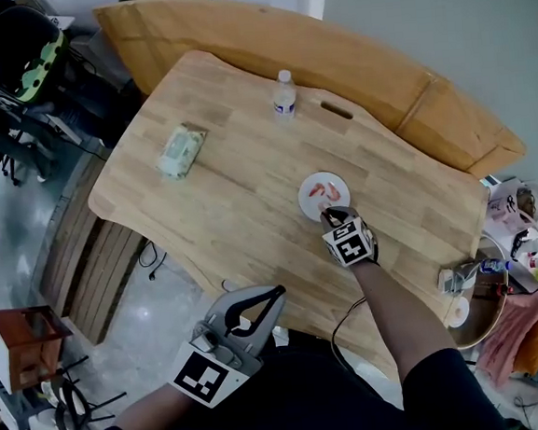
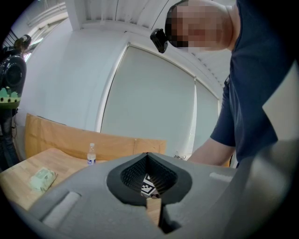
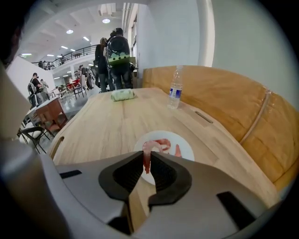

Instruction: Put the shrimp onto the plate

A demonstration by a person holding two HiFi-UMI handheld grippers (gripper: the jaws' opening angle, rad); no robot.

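A small white plate (image 1: 316, 201) sits on the wooden table (image 1: 240, 202) with two pink shrimp (image 1: 327, 191) on it. My right gripper (image 1: 328, 216) hovers at the plate's near edge. In the right gripper view, the gripper (image 3: 146, 154) is shut on another pink shrimp (image 3: 146, 158), which hangs upright between the jaws just short of the plate (image 3: 186, 148). The shrimp (image 3: 163, 142) on the plate lie beyond it. My left gripper (image 1: 274, 293) is held off the table near my body. Its jaws (image 2: 148, 153) meet at the tips with nothing between them.
A water bottle (image 1: 284, 96) stands at the table's far side beside a slot (image 1: 336, 110) in the top. A green wipes packet (image 1: 182, 150) lies far left. A brown board (image 1: 369, 70) leans behind the table. People with backpacks (image 3: 114, 56) stand beyond the far end.
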